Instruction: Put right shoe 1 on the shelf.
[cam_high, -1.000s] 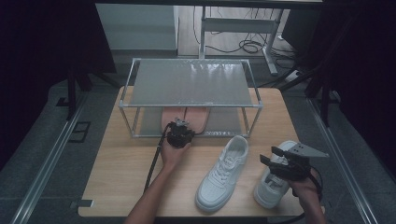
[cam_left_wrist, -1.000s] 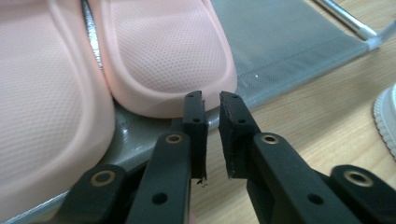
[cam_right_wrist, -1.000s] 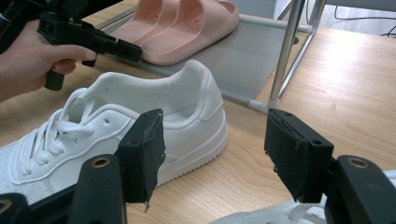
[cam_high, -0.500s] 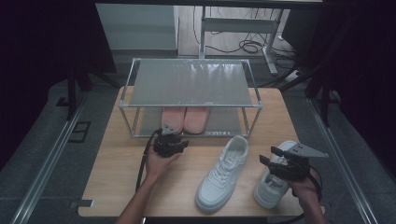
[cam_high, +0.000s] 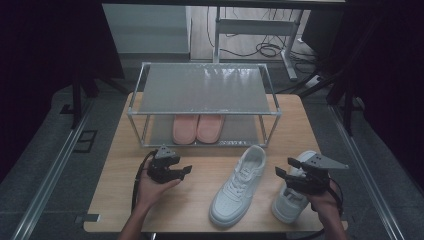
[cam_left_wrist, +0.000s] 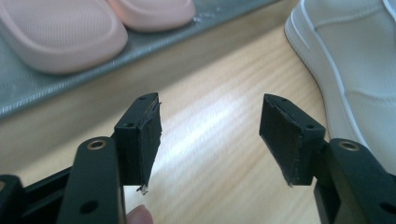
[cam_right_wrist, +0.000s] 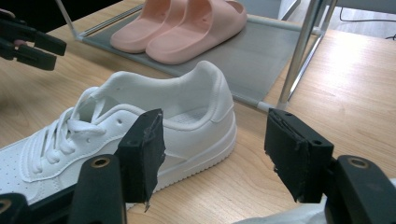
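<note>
Your left gripper (cam_high: 186, 170) hovers left of centre in the high view, its jaws spread wide and just opened further, with nothing between them but bare wooden table (cam_high: 120, 170). In the left gripper view the two black pads (cam_left_wrist: 142, 135) stand well apart over the tabletop, the pink slippers (cam_left_wrist: 70, 28) lying at the upper left of the frame on the grey lower shelf. In the high view that pair sits side by side under the frosted top of the shoe rack (cam_high: 205, 90), at the middle of the frame.

Your right gripper (cam_high: 281, 175) hangs at the lower right of the high view, jaws likewise spread and gripping nothing, above one white sneaker (cam_high: 292, 200) that lies at your hand. The other white sneaker (cam_high: 237, 187) rests on the table between your two hands, heel toward the rack; in the right gripper view it fills the left half of the frame, just behind the left pad.
</note>
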